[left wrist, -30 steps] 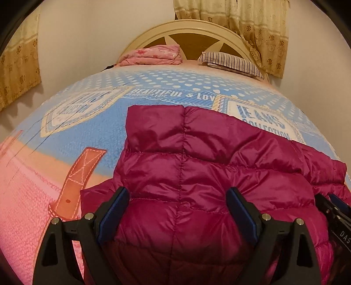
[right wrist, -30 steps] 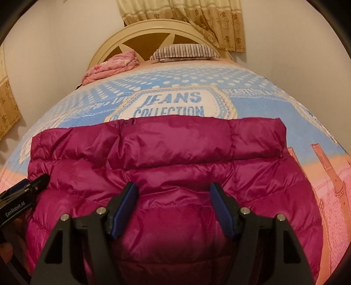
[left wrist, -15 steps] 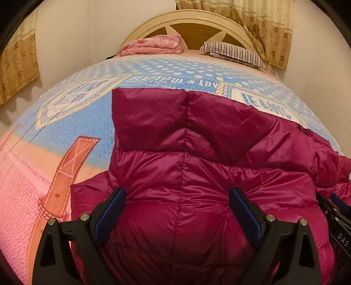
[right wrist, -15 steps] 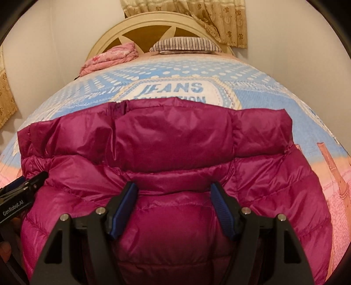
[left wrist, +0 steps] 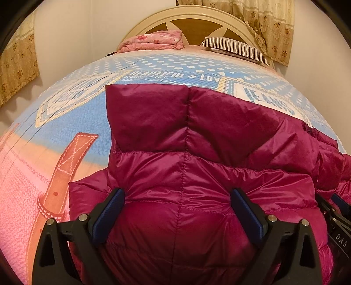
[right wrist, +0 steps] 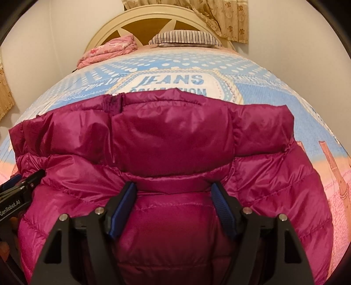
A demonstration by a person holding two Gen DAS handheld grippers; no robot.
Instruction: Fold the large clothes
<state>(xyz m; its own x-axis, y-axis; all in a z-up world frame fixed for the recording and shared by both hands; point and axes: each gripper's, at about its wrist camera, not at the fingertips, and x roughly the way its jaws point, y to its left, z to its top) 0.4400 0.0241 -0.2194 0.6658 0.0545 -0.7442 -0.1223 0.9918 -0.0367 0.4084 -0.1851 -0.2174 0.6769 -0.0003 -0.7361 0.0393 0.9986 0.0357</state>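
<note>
The magenta down jacket (left wrist: 197,175) lay spread on the bed (left wrist: 65,122), its quilted body bulging up toward both cameras and its far edge reaching the "JEANS COLLECTION" print of the bedspread (right wrist: 263,87). The left gripper (left wrist: 177,210) pointed along the bed toward the headboard (left wrist: 193,15), its fingers spread wide with a puffy bulge of the jacket between them. The right gripper (right wrist: 173,203) pointed the same way, its blue pads (right wrist: 122,206) set narrower and standing against the sides of a raised fold; whether they truly pinched it could not be told. Each gripper showed at the edge of the other's view, so the two sat side by side over the jacket's near part.

Well beyond the jacket, a folded pink blanket (left wrist: 153,41) and a striped pillow (left wrist: 237,48) rested against the cream, arched headboard, and patterned tan curtains (left wrist: 263,24) hung behind it.

The jacket's shell was glossy and smooth, stitched into horizontal padded channels, and a darker zipper strip (right wrist: 114,105) ran near its far edge. The bedspread looked finely textured, printed in blue, pink and orange with a belt motif (left wrist: 63,175).
</note>
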